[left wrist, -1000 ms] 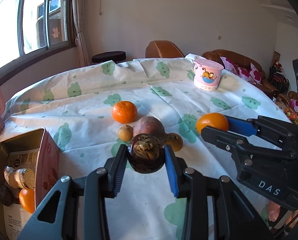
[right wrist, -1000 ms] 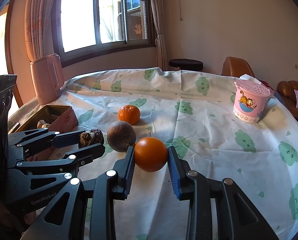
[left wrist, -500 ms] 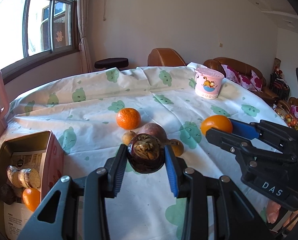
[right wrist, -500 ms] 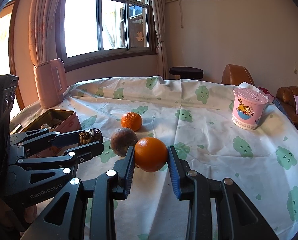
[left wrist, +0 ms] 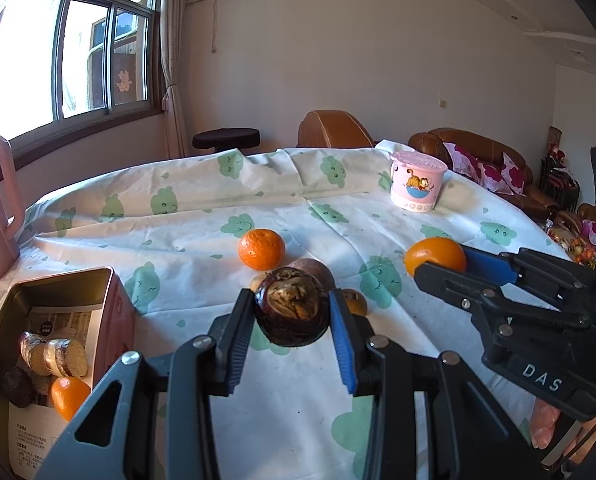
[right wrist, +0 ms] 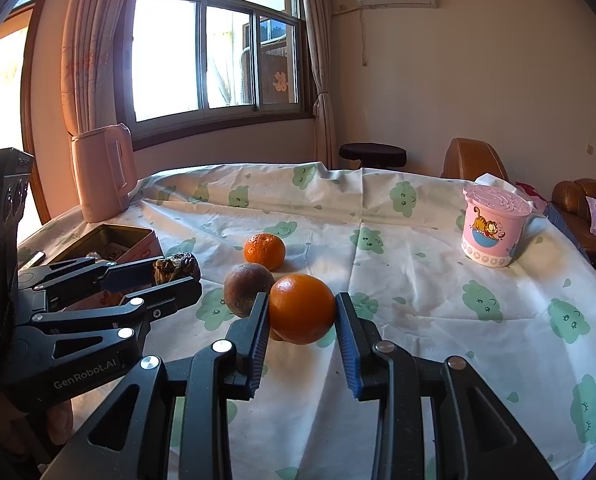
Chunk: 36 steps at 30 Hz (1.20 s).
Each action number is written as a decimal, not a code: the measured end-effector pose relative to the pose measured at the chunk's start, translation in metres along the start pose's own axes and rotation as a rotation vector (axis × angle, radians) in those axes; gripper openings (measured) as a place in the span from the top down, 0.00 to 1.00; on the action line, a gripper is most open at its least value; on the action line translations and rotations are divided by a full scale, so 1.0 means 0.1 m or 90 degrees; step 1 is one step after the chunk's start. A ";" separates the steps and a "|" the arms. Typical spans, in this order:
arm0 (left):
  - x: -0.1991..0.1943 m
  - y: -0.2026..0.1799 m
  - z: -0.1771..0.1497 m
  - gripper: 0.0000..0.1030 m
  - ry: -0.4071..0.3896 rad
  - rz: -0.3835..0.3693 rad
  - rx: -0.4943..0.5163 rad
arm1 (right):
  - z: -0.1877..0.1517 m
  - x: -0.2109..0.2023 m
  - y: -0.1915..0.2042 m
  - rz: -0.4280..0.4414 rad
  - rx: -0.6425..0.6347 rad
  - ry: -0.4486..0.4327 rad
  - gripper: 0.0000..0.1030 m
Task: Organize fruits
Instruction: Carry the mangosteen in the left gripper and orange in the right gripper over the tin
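Left claw (left wrist: 292, 314), jaws closed across the widest girth of a dark, round mangosteen-like fruit (left wrist: 292, 312) whose upper face shows a brown, wrinkled patch; right claw (right wrist: 301, 312), jaws closed on the flanks of a smooth orange (right wrist: 301, 308). Both fruits are held clear above the bench (left wrist: 202, 216), the two claws side by side and pointing slightly downward. The dark fruit looks hard-shelled but possibly brittle or soft at the wrinkled patch, so the ribbed pads are best kept on the sound sides, as here; the orange appears firm, light and slightly yielding, with a glossy skin that could roll out of a grip taken off-centre. Below and just ahead of the claws lie a brownish round fruit (right wrist: 248, 288), a mandarin (left wrist: 262, 249) a little farther off, and two small brown fruits (left wrist: 353, 300) close beside the brownish one. To the left stands an open tin box (left wrist: 110, 280), already holding an orange fruit, a dark one and wrapped round pieces; its raised metal rim is the edge to clear on any descent, and the free floor inside seems limited. A pink jug (right wrist: 104, 172) stands beyond the box, a pink lidded cup (right wrist: 493, 224) well apart to the right. The cloth-covered bench is otherwise bare between these, with wide room forward and rightward; the claws themselves are near enough to foul each other if both swing toward the box.
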<state>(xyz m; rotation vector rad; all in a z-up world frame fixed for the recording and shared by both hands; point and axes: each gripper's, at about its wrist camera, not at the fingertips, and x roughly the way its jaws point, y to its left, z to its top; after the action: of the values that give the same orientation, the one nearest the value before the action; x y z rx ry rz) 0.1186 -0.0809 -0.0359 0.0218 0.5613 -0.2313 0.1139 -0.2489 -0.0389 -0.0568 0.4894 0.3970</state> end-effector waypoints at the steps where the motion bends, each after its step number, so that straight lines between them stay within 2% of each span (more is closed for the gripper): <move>1: -0.01 0.00 0.00 0.62 -0.002 0.001 -0.001 | 0.00 0.00 0.00 0.000 0.000 -0.001 0.67; 28: -0.14 0.06 -0.01 0.62 -0.041 0.010 -0.017 | -0.01 -0.16 0.02 0.000 -0.003 -0.051 0.67; 36: -0.23 0.02 -0.02 0.62 -0.075 0.028 -0.005 | -0.02 -0.19 0.02 0.001 -0.002 -0.064 0.67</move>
<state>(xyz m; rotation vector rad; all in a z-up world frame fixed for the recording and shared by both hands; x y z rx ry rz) 0.0986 -0.0736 -0.0255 0.0128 0.4433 -0.1858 0.0967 -0.2538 -0.0311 -0.0398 0.3892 0.3997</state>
